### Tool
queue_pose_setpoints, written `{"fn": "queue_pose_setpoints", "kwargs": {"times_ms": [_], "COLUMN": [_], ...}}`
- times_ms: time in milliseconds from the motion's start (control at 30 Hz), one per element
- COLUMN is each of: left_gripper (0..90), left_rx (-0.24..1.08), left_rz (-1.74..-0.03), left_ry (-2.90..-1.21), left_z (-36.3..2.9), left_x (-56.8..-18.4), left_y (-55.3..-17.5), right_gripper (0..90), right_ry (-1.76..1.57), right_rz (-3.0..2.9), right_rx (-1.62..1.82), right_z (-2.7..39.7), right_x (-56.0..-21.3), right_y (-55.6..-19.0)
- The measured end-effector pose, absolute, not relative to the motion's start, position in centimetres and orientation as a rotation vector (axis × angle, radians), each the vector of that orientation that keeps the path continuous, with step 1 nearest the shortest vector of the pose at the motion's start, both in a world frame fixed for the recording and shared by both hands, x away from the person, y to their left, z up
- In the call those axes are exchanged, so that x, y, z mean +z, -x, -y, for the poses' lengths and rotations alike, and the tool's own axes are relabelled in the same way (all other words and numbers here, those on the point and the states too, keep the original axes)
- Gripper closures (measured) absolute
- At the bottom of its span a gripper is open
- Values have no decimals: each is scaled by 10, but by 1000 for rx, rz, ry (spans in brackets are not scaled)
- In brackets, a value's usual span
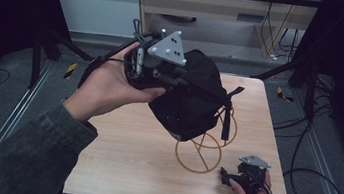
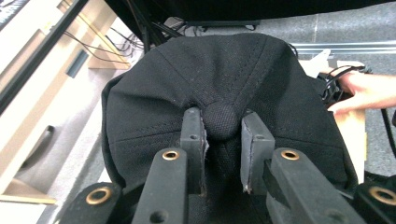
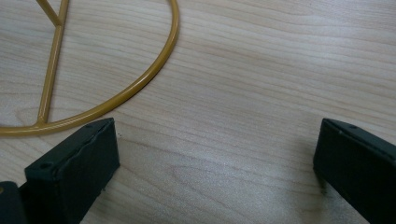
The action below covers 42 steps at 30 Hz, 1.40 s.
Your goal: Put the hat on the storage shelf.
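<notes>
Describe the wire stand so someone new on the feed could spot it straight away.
Start at the wooden table in the high view and look to its right half, just below the black cap held in the left tool. The wire stand sits there on a round base ring, its upper part behind the cap. It is the one thin, mustard-yellow metal thing among black gear.
</notes>
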<state>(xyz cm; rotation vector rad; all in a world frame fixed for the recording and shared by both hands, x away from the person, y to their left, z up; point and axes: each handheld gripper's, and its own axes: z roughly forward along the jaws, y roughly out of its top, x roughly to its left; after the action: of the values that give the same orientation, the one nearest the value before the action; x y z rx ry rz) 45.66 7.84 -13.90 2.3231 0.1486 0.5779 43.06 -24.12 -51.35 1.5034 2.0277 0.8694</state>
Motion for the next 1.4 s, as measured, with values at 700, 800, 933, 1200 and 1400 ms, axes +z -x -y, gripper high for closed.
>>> {"fn": "queue_pose_setpoints", "kwargs": {"times_ms": [700, 800, 933, 1200, 1400], "left_gripper": [741, 741, 741, 740, 740], "left_rx": [492, 492, 480, 477, 482], "left_rz": [-136, -134, -130, -138, -154], "left_ry": [-2350, -2360, -2355, -2368, -2394], "left_z": [-24, -16, -9, 4, 9], "left_x": [-163, -166, -168, -180, -189], "left_y": [-481, -482, -484, -489, -496], "right_gripper": [4, 4, 4, 4, 4], "right_ry": [-1501, -1501, -1499, -1500, -1500], "right_rz": [-2030, -2030, -2029, -2029, -2030], "right_rx": [871, 872, 870, 869, 871], "right_z": [241, 241, 241, 241, 241], "right_x": [-513, -513, -514, -514, -514], "right_y": [-431, -431, -431, -431, -431]}}
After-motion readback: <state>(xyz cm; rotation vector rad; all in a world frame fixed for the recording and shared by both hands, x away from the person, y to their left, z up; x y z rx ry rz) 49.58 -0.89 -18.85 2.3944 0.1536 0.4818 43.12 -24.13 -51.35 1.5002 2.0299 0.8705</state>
